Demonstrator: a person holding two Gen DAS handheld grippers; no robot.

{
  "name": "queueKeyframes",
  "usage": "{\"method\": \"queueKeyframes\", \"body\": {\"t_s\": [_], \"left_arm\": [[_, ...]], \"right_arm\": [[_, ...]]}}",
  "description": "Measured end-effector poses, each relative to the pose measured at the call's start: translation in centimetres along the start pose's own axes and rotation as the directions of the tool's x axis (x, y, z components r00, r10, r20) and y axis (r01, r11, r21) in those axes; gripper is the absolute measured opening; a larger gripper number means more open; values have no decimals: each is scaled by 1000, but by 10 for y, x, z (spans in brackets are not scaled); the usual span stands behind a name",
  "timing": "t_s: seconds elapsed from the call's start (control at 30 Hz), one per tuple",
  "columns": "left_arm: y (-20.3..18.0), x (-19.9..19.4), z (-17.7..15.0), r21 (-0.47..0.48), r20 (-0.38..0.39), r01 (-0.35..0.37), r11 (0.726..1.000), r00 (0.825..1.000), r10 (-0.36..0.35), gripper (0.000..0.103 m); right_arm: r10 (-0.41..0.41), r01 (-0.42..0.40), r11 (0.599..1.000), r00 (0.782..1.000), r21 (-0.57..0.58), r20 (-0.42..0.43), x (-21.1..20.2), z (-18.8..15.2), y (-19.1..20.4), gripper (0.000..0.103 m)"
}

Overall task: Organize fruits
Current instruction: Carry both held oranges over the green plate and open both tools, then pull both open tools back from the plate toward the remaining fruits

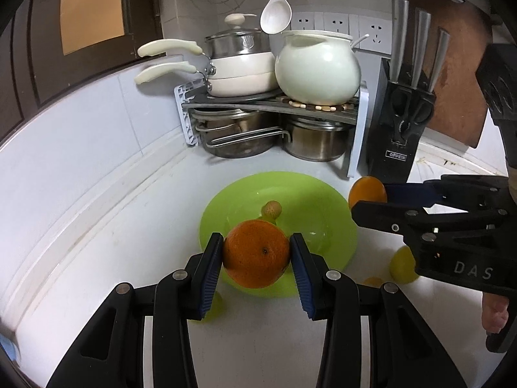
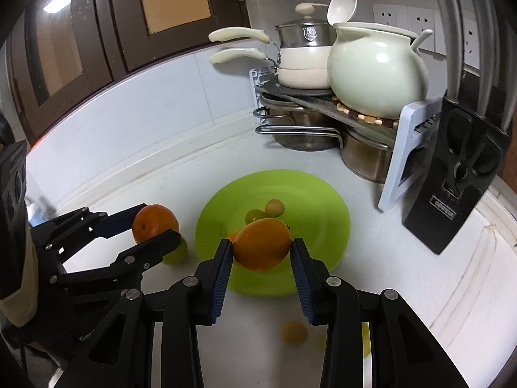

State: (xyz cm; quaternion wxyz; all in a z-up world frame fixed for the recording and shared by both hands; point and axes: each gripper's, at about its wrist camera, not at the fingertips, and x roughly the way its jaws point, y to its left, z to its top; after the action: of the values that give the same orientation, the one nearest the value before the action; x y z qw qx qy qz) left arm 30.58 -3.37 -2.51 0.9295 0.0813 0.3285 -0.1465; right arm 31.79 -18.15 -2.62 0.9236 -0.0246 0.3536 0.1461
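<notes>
A lime-green plate (image 1: 323, 200) (image 2: 316, 200) lies on the white counter. My left gripper (image 1: 257, 255) is shut on an orange (image 1: 257, 253) above the plate's near rim; it also shows in the right wrist view (image 2: 155, 226) at the left, with its orange (image 2: 152, 221). My right gripper (image 2: 261, 249) is shut on a second orange (image 2: 261, 245) above the plate; in the left wrist view the right gripper (image 1: 368, 199) and its orange (image 1: 366, 190) are at the right. Small greenish-yellow fruits (image 2: 274, 208) (image 1: 271, 208) lie on the plate. Loose small fruits (image 2: 294, 333) (image 1: 400, 263) lie on the counter.
A corner rack (image 1: 274, 102) holds white pans (image 1: 239, 71) and a white pot (image 1: 318, 68), with steel pots (image 1: 313, 142) below. A black knife block (image 1: 397, 123) (image 2: 452, 181) stands to the right, with a brown cutting board (image 1: 458, 64) behind it. A white ladle (image 1: 274, 13) hangs on the wall.
</notes>
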Motion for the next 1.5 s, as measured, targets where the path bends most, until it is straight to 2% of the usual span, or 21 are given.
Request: {"method": "queueKeyframes", "body": {"t_s": [0.33, 0.6, 0.87, 1.17, 1.23, 1.5], "left_arm": [[13, 46, 10, -40, -69, 3, 999, 998, -6, 42], [21, 79, 5, -70, -133, 12, 998, 991, -21, 42], [23, 95, 3, -77, -162, 11, 997, 987, -24, 42], [23, 103, 3, -87, -169, 27, 996, 985, -41, 42], [24, 101, 3, -91, -162, 27, 995, 986, -41, 46], [24, 77, 5, -98, -113, 10, 995, 993, -21, 54]], "right_arm": [[1, 2, 1000, 997, 30, -81, 48, 19, -20, 38], [2, 9, 997, 991, 82, -133, 82, 17, -28, 38], [5, 9, 997, 987, 81, -163, 101, 14, -27, 38], [3, 18, 994, 983, 110, -186, 109, 15, -32, 40], [-2, 24, 993, 984, 118, -180, 106, 15, -33, 45], [-18, 33, 994, 990, 108, -140, 83, 12, -28, 45]]}}
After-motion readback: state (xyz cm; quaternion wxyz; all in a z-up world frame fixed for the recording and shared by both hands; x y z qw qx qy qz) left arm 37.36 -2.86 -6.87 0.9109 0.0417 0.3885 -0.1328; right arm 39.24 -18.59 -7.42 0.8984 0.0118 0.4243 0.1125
